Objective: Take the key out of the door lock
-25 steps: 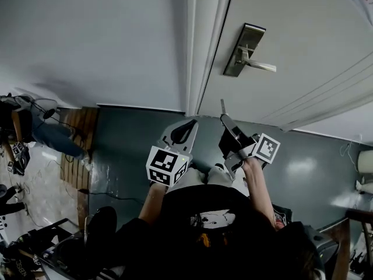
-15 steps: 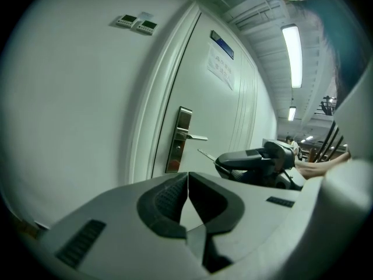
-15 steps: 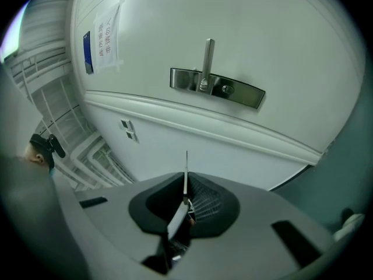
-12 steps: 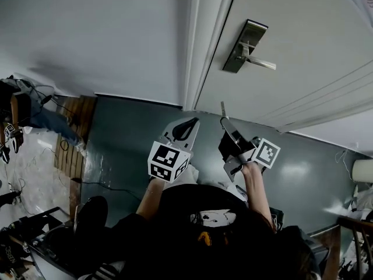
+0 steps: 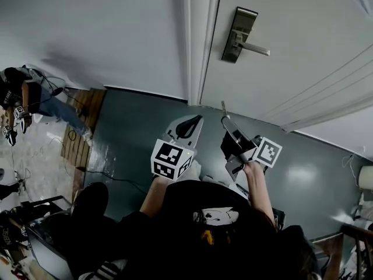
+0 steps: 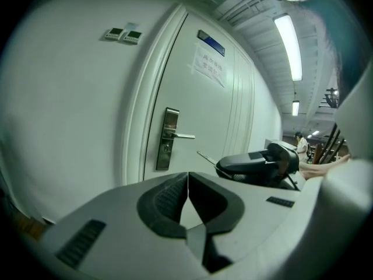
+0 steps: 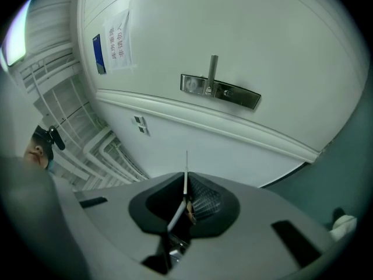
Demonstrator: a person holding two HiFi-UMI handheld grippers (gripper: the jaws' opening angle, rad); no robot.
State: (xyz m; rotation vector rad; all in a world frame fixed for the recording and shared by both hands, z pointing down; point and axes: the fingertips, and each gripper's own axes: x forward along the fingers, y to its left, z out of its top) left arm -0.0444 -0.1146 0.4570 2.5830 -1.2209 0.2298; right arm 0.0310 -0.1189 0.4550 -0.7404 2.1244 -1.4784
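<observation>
The key (image 7: 186,162), a thin flat metal blade, juts from the ribbed dark pads of the right hand-held gripper (image 7: 186,178), which pinches it well apart from the brushed-metal lock plate (image 5: 235,34) and slim lever handle (image 5: 255,49) on the smooth white door (image 5: 303,34). The left hand-held gripper (image 6: 187,178), pressed together on nothing, is held just beside the right one above the grey-green floor (image 5: 134,133).
</observation>
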